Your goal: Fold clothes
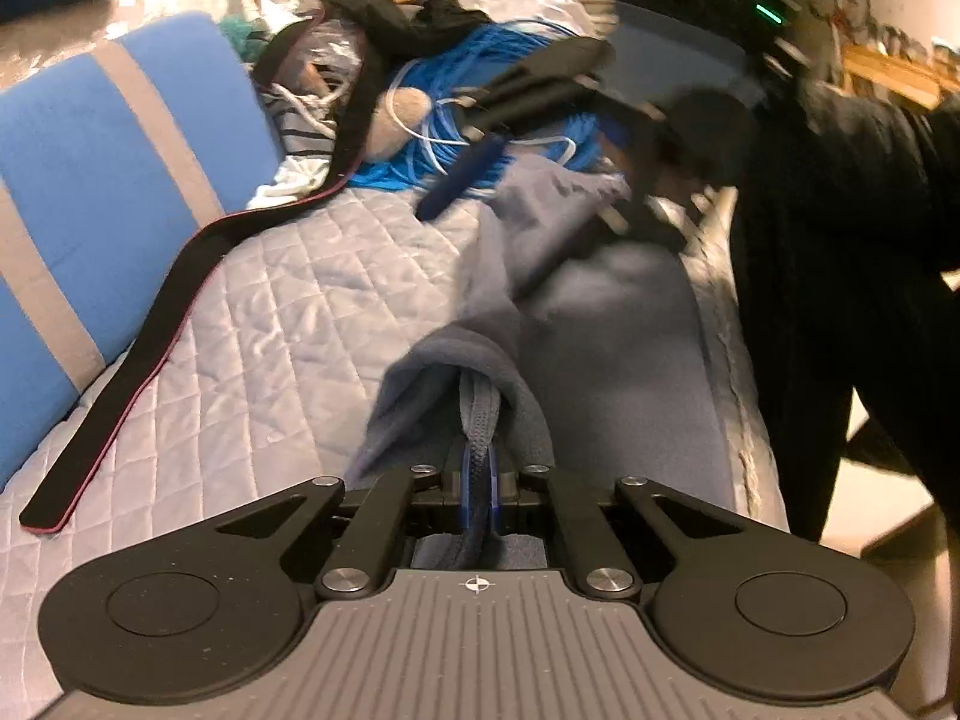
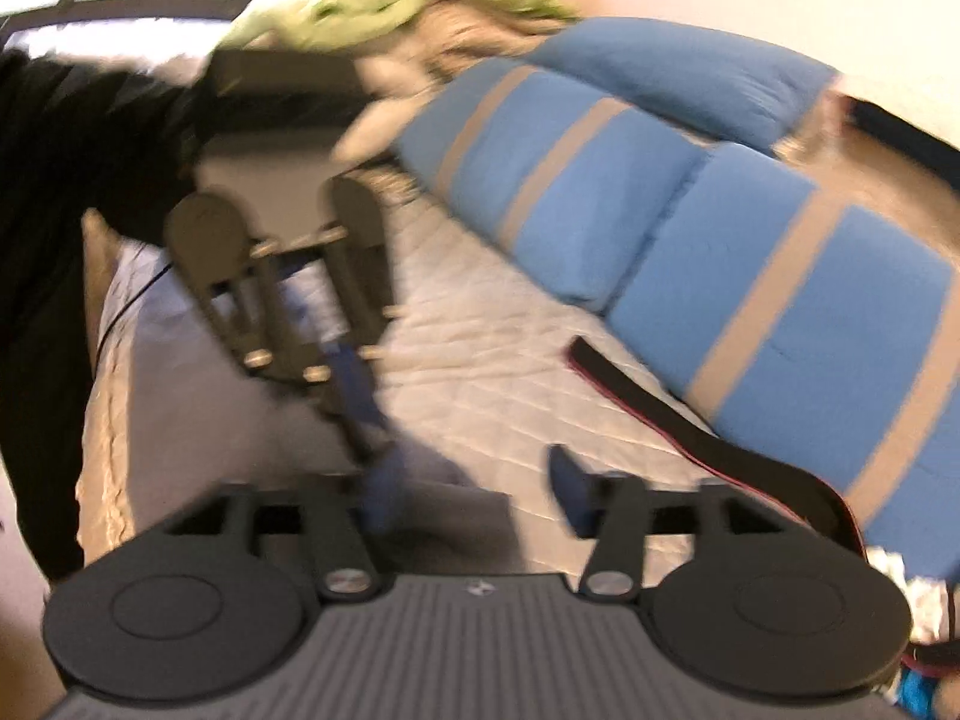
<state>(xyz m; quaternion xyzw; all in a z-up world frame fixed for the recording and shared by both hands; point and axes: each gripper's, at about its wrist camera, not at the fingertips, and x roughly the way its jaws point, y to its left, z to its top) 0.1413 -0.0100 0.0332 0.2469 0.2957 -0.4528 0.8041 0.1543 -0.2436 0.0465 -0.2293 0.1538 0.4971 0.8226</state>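
A grey-blue garment (image 1: 600, 312) lies along the quilted bed (image 1: 288, 324). In the left wrist view my left gripper (image 1: 477, 450) is shut on a bunched edge of it, with cloth squeezed between the blue pads. At the garment's far end my right gripper (image 1: 522, 180) is blurred, and one blue finger (image 1: 462, 171) shows above the cloth. The right wrist view shows my right gripper (image 2: 477, 492) open, its fingers wide apart with only bed and cloth below them. Ahead of it, my left gripper (image 2: 360, 414) points down onto the blurred grey garment (image 2: 228, 420).
Blue pillows with grey stripes (image 1: 78, 192) (image 2: 750, 252) line one side of the bed. A black belt with a red edge (image 1: 150, 324) (image 2: 708, 426) lies beside them. A heap of blue cord (image 1: 480, 54), bags and a stuffed toy fills the bed's far end. A person in black (image 1: 840, 240) stands at the bed's edge.
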